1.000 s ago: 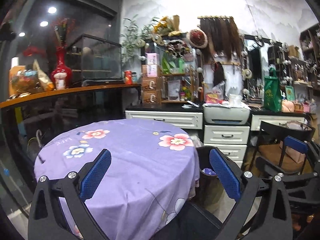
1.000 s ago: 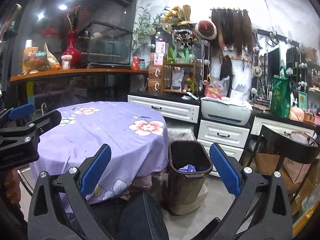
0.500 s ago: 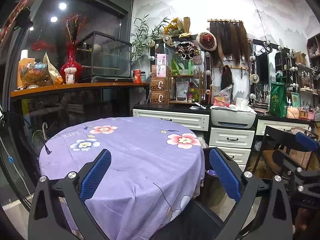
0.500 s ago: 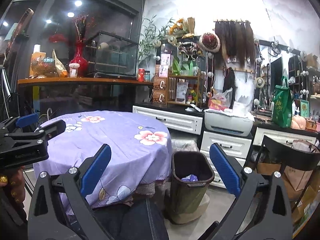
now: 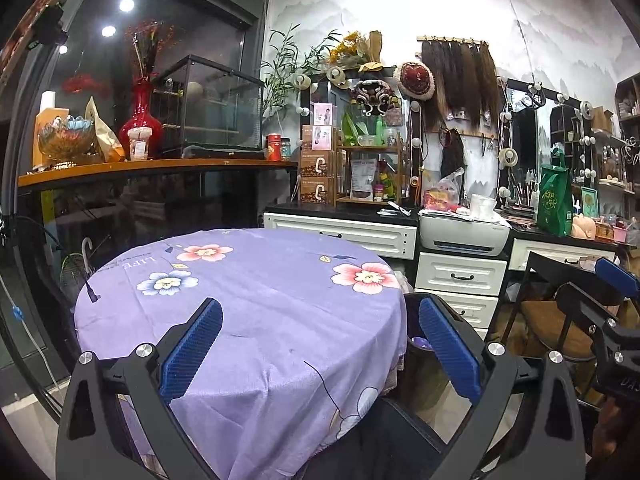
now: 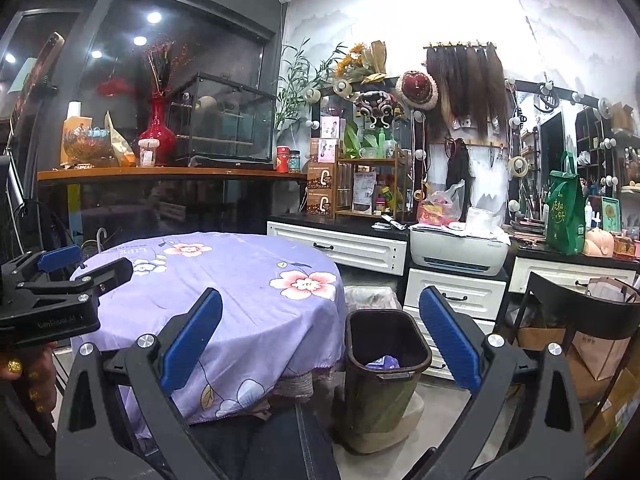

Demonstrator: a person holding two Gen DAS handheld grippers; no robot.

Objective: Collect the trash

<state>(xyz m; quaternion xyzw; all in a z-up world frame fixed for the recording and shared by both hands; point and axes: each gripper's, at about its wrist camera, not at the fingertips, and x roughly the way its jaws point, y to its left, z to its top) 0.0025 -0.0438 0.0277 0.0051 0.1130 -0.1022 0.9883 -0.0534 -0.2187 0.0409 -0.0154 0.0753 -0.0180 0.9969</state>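
With the round desk (image 6: pixel 240 272) under its purple flowered cloth as the landmark, the sweep starts to its left, where the left tool (image 6: pixel 68 276) shows in the right wrist view as a black clamp with one blue pad, held beside the desk's left edge by a hand (image 6: pixel 24 372) with gold-painted nails. In its own view the left tool (image 5: pixel 320 344) stands wide open with nothing between its blue pads, hanging above the near half of the desk. Behind the desk, a wooden shelf (image 6: pixel 168 174) carries a red vase (image 6: pixel 158 128) and a glass case (image 6: pixel 224 120). Just right of the desk, on the floor, a dark brown trash bin (image 6: pixel 384 376) stands upright, and a crumpled bluish-purple piece of trash (image 6: pixel 382 362) lies inside it. The right tool (image 6: pixel 320 344) is also spread wide and grips nothing; the bin sits between its pads in the picture. Further right of the desk, white drawers (image 6: pixel 452 292) hold a white printer (image 6: pixel 460 250), a green bag (image 6: pixel 566 208) stands beyond that, and a black chair (image 6: pixel 580 308) is at the far right.
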